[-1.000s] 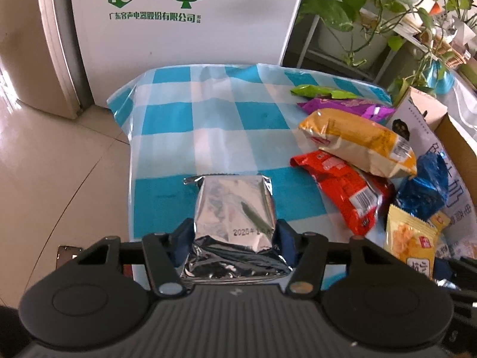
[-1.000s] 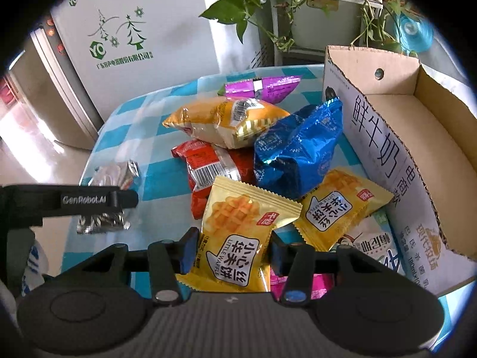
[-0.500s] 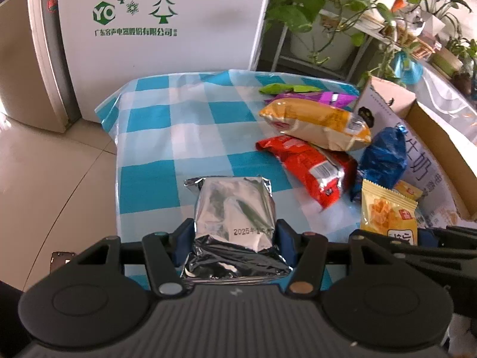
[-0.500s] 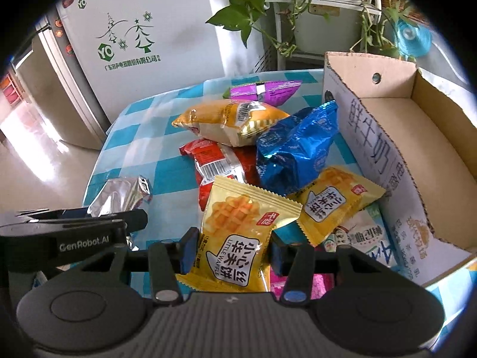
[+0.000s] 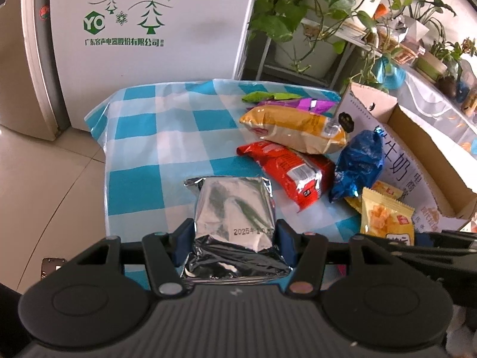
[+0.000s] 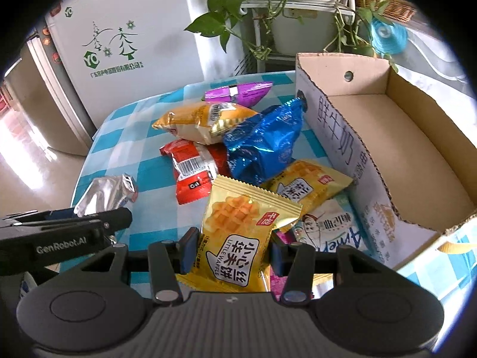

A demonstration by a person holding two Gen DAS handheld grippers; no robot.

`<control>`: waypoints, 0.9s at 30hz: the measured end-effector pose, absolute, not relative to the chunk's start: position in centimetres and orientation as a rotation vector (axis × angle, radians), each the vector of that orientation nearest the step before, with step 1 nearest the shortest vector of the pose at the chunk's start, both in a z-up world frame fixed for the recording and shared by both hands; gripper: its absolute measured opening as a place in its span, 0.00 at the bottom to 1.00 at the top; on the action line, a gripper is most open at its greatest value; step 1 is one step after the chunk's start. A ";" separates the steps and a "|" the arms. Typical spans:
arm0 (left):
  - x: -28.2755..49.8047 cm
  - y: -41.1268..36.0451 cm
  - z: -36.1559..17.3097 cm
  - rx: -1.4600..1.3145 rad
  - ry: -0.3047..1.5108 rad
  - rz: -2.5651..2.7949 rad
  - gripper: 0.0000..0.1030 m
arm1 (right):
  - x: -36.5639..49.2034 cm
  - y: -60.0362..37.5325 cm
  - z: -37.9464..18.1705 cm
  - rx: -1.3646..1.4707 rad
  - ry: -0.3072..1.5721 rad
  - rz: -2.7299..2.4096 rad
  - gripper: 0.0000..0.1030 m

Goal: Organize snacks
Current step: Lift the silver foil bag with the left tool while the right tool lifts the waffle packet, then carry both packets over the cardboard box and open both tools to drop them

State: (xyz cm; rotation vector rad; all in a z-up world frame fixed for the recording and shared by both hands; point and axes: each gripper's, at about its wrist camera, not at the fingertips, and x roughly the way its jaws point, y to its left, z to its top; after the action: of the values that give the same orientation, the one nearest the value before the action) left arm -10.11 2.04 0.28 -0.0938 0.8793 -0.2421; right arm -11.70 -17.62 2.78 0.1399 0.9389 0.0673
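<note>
Left gripper (image 5: 234,246) pinches a crinkled silver foil snack packet (image 5: 235,208) above the blue-and-white checked tablecloth (image 5: 167,137). Right gripper (image 6: 229,252) is clamped on a yellow waffle packet (image 6: 238,232), beside the remaining pile of snack bags. Step in hand: carrying both packets. Next, I judge, each needs swinging over the open brown cardboard box (image 6: 417,161) and releasing. Against the earlier frame, the left view has turned toward the box.

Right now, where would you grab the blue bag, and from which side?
Probably the crimped top end of the blue bag, coming from above. That end sticks up free beside the box, while its puffy body leans on the red pack and the waffle packs.
</note>
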 end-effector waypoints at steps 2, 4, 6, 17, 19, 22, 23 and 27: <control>-10.1 1.9 0.3 -0.094 0.874 -0.246 0.56 | -11.7 -17.6 2.7 0.137 0.942 0.066 0.53; -10.2 2.0 0.5 -0.097 0.866 -0.243 0.56 | -11.7 -17.6 2.7 0.137 0.939 0.065 0.53; -10.2 2.1 0.6 -0.105 0.857 -0.241 0.56 | -11.7 -17.7 3.0 0.141 0.926 0.065 0.53; -10.7 1.5 2.7 -0.091 0.769 -0.232 0.56 | -11.3 -18.8 7.4 0.100 0.813 0.120 0.53; -10.8 1.1 3.1 -0.090 0.760 -0.241 0.56 | -11.0 -19.2 8.5 0.068 0.787 0.131 0.53; -10.9 0.7 3.7 -0.100 0.750 -0.255 0.56 | -10.2 -20.4 9.9 0.052 0.757 0.142 0.53; -10.9 0.6 4.0 -0.102 0.746 -0.257 0.56 | -10.0 -20.8 10.2 0.050 0.751 0.141 0.53; -10.7 0.2 5.1 -0.130 0.735 -0.270 0.55 | -8.8 -23.1 11.2 0.073 0.744 0.119 0.53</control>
State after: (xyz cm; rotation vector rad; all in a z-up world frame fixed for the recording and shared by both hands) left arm -10.68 0.24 5.05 -0.1303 0.7351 -0.2696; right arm -8.76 -23.14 11.18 0.0733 0.7442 0.1189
